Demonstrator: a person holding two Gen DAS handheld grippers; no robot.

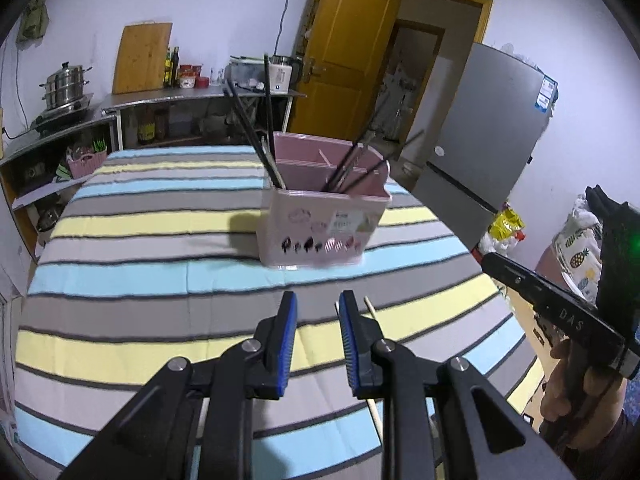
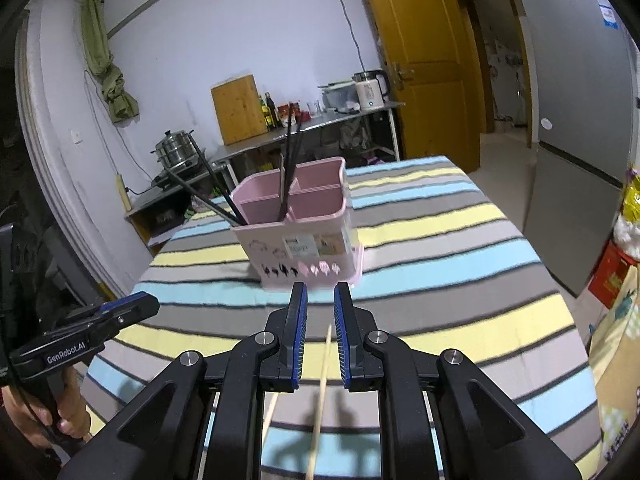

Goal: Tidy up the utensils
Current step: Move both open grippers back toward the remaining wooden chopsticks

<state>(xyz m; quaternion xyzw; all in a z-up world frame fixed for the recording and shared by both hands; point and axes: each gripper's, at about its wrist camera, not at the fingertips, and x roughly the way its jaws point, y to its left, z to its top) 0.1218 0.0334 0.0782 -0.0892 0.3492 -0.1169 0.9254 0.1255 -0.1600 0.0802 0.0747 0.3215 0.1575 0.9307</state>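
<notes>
Chopsticks are the things to sort here. The pink holder stands on the striped cloth, at about 12 o'clock from both grippers. It has several compartments. In the left wrist view I count two black chopsticks leaning out toward 11 o'clock, and about three more black ones leaning toward 1 o'clock. In the right wrist view two black sticks lean to 10 o'clock and about three stand near the middle wall; the exact number is hard to tell.

Two pale wooden chopsticks lie on the cloth near the grippers. One wooden chopstick runs between the fingers of the right gripper, and a second stick shows below its left finger.

The right gripper is released, with a gap between its blue pads and nothing held. The left gripper is also released and grasps nothing; a wooden tip shows just beside its right finger.

One door and one fridge stand behind the table.
</notes>
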